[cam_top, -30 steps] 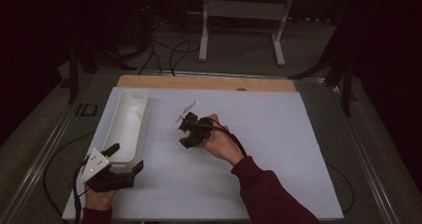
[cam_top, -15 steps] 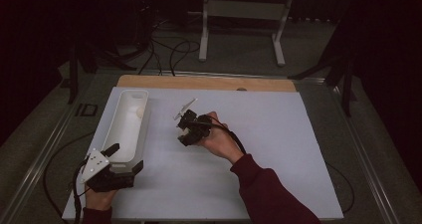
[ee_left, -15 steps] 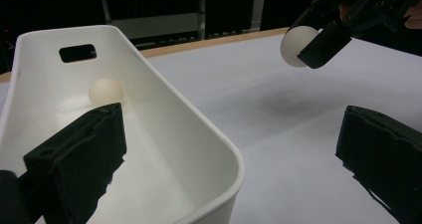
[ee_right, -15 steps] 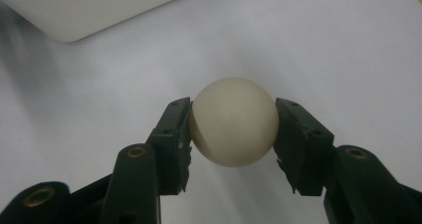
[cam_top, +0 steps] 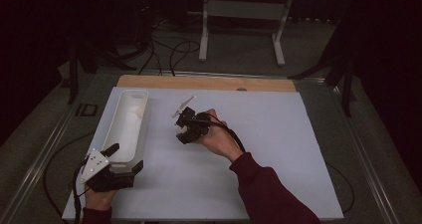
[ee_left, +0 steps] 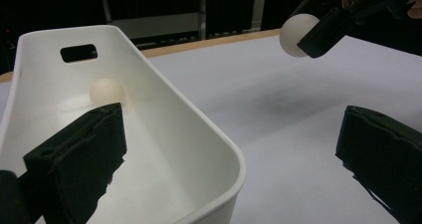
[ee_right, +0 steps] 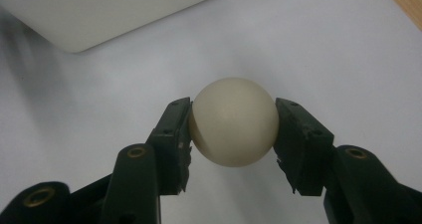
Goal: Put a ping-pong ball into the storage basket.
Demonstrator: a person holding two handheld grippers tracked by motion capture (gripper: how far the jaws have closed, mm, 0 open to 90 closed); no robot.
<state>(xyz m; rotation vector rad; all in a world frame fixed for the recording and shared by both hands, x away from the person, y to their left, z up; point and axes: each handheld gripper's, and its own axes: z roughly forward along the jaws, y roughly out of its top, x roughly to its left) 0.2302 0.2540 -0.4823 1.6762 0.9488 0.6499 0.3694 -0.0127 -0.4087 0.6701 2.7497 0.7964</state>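
- Clearly R tool (ee_right: 233, 122) pinches cream ball (ee_right: 234, 120) above bench (cam_top: 278, 134), ready to carry to white bin (ee_left: 199, 134).
- L tool (ee_left: 231, 154) spread, straddling bin's near wall, prob. steadying it; 2nd ball (ee_left: 106, 90) already inside.

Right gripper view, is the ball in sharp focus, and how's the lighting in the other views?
Right gripper view: ball sharp, evenly lit, no glare. Left gripper view: its own jaws blurred up close, bin crisp. High view: table lit, surroundings dark.

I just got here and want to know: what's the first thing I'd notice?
The right gripper squeezes a cream ball between its black fingers, above the white table. To the left, the left gripper straddles the near wall of a long white tub with another ball inside.
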